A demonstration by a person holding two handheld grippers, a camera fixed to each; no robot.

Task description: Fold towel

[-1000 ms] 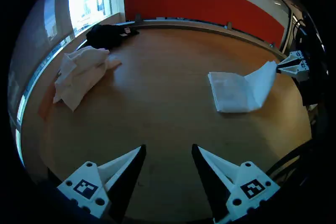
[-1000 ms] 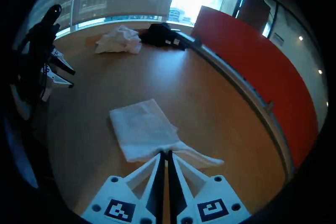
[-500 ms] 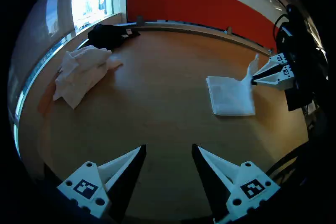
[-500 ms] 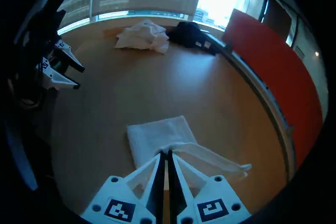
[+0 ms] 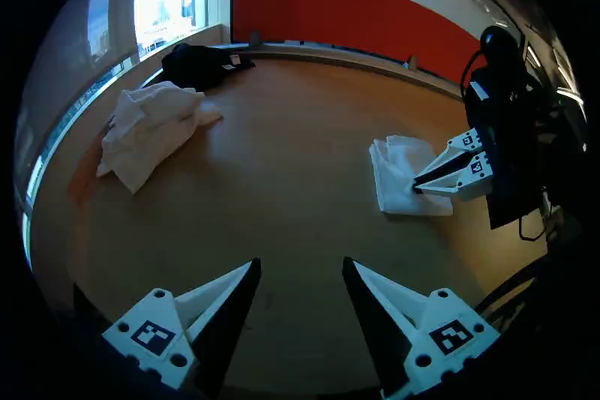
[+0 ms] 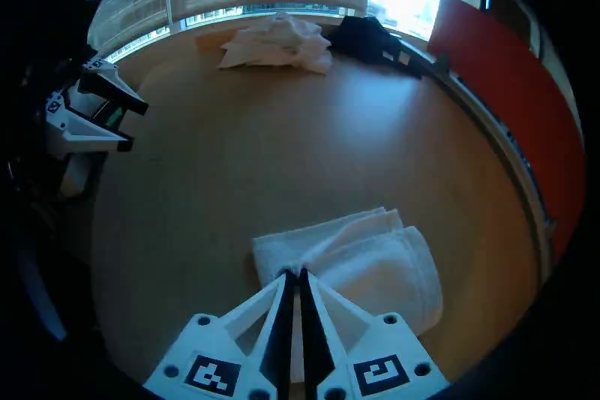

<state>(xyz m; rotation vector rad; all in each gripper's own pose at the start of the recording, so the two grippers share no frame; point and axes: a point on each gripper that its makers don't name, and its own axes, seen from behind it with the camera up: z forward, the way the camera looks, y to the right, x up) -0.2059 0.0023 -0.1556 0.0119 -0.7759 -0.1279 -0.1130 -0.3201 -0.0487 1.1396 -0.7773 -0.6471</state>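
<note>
A white towel [image 6: 360,269] lies folded on the wooden table [image 6: 300,145], its top layer doubled back over the rest. My right gripper [image 6: 295,274] is shut on the towel's edge at its near corner. In the left gripper view the same towel [image 5: 401,175] sits at the right, with the right gripper [image 5: 415,188] pinching it low over the table. My left gripper [image 5: 298,265] hovers open above bare wood, well away from the towel, with nothing between its fingers. The left gripper [image 6: 127,126] also appears at the left of the right gripper view.
A heap of crumpled white towels [image 5: 150,126] lies at the far left near the window. A black bag [image 5: 199,66] sits beyond the heap. A red panel [image 5: 352,17] runs along the table's far edge. Dark equipment and cables [image 5: 517,145] stand behind the right gripper.
The right gripper has carried the towel's lifted edge over and down onto the folded part, so the towel now lies doubled. The left gripper has stayed open and nearly still.
</note>
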